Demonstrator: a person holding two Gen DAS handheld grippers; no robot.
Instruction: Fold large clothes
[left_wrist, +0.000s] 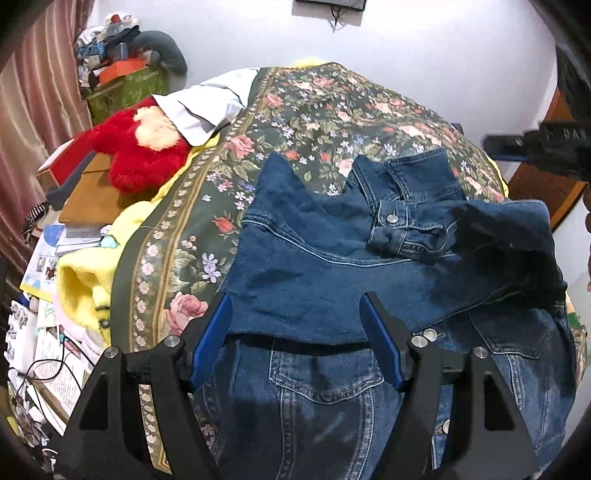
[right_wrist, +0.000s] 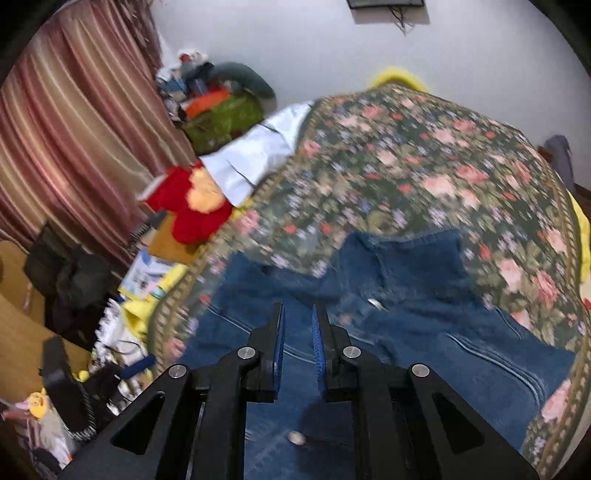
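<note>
A dark blue denim jacket (left_wrist: 332, 258) lies on the floral bedspread (left_wrist: 314, 110), partly folded, with a cuffed sleeve (left_wrist: 410, 229) laid across it. My left gripper (left_wrist: 295, 306) is open and empty just above the jacket's folded edge. In the right wrist view the jacket (right_wrist: 424, 332) lies below my right gripper (right_wrist: 297, 314), whose jaws stand a narrow gap apart with nothing between them. That view is blurred. The right gripper also shows at the right edge of the left wrist view (left_wrist: 546, 144), above the jacket.
A red plush toy (left_wrist: 144, 147), a white pillow (left_wrist: 210, 107) and a yellow blanket (left_wrist: 88, 280) lie at the bed's left side. Books, papers and cables (left_wrist: 48, 350) clutter the left. Curtains (right_wrist: 74, 140) hang at far left. A wooden piece (left_wrist: 546, 192) stands right.
</note>
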